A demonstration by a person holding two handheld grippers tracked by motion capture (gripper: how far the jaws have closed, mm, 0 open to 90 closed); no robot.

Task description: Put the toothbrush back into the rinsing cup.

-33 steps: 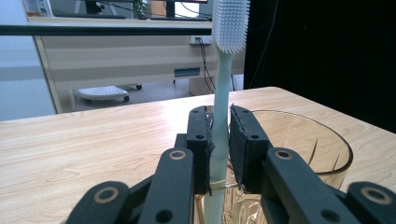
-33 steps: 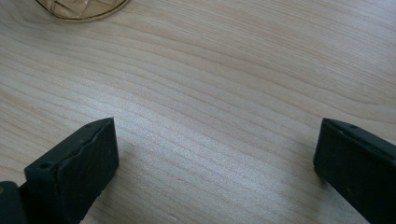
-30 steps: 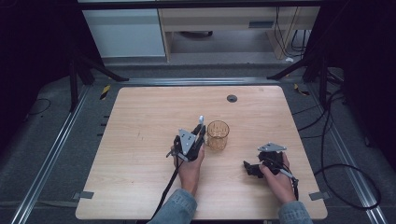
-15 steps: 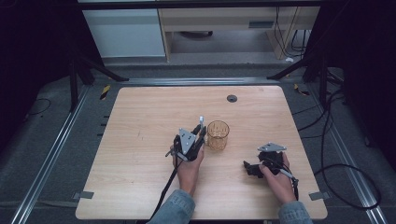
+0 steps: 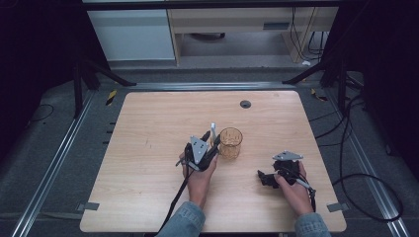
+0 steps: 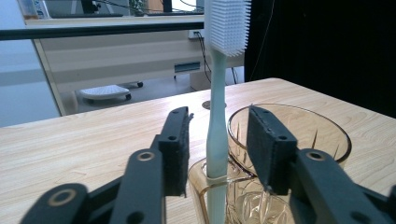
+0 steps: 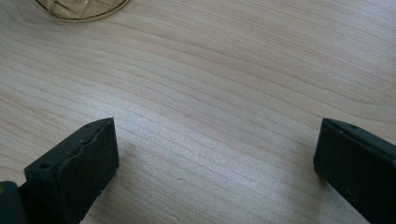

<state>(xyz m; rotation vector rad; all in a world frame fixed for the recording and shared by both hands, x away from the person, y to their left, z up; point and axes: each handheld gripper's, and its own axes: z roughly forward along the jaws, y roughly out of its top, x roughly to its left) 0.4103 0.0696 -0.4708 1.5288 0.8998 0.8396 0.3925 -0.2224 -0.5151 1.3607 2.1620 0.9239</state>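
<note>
Staying put: left gripper (image 6: 215, 154), toothbrush (image 6: 219, 93), cup (image 5: 230, 142).

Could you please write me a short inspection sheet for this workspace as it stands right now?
Surface: light wooden table, with a small dark round disc near the far edge.
Job's things: amber patterned glass cup upright mid-table; pale green toothbrush with white bristles upright, head up, at the cup's near rim.
Clutter: nothing seen.
Grippers: left tool open, its jaws on either side of the toothbrush handle with gaps on both sides; right tool open and holding nothing, low over bare wood.
Cables: one black cable trails from the left tool; more black cables lie on the floor at right.
Surroundings: dark floor, metal rails, pale cabinets behind.
</note>
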